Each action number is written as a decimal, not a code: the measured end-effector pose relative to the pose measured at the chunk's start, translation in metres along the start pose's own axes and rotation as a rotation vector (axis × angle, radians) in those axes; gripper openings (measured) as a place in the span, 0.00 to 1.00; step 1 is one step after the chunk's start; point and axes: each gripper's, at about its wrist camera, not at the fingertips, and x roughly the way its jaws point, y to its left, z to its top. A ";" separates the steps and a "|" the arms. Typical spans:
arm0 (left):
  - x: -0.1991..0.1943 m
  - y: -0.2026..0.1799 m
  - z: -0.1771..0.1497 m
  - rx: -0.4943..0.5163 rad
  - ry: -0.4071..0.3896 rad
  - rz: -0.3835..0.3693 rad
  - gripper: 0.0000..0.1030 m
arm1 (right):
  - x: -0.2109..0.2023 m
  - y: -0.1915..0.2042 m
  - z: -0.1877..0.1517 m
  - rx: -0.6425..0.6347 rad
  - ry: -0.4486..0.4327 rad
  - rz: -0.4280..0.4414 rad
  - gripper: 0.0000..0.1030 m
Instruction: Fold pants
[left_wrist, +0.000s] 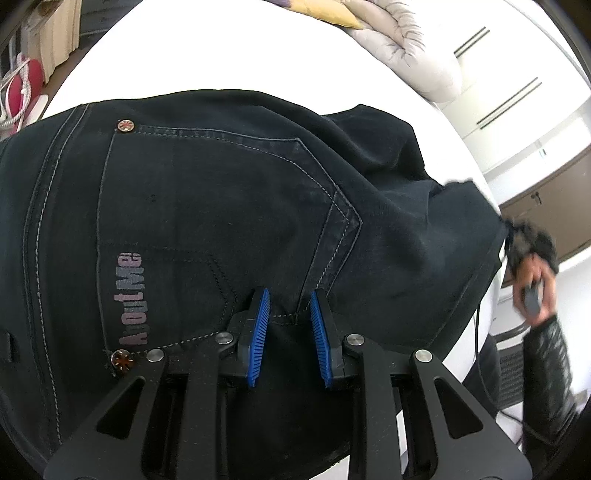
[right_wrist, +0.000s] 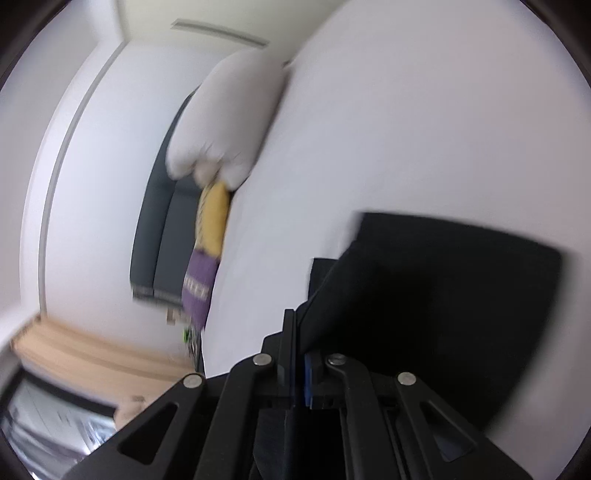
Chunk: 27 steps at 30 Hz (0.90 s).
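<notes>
The pants are very dark navy with pale grey stitching, copper rivets and faded pinkish lettering on the pocket. They lie on a white bed; the left gripper is black with ribbed blue pads, and a yellow and purple cloth lies by a white quilt

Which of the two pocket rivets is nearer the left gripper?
The lower rivet, beside the left gripper's linkage below the printed logo; the other rivet sits at the pocket's far corner.
</notes>
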 end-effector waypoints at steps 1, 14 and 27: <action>0.000 0.000 0.001 -0.005 -0.001 -0.001 0.22 | -0.009 -0.015 0.001 0.030 -0.013 -0.025 0.04; 0.001 -0.005 0.003 -0.024 0.006 0.008 0.22 | 0.007 -0.040 0.003 0.114 0.021 0.086 0.37; -0.005 0.002 -0.002 -0.054 0.004 -0.010 0.22 | -0.013 -0.045 0.004 0.012 -0.047 -0.121 0.03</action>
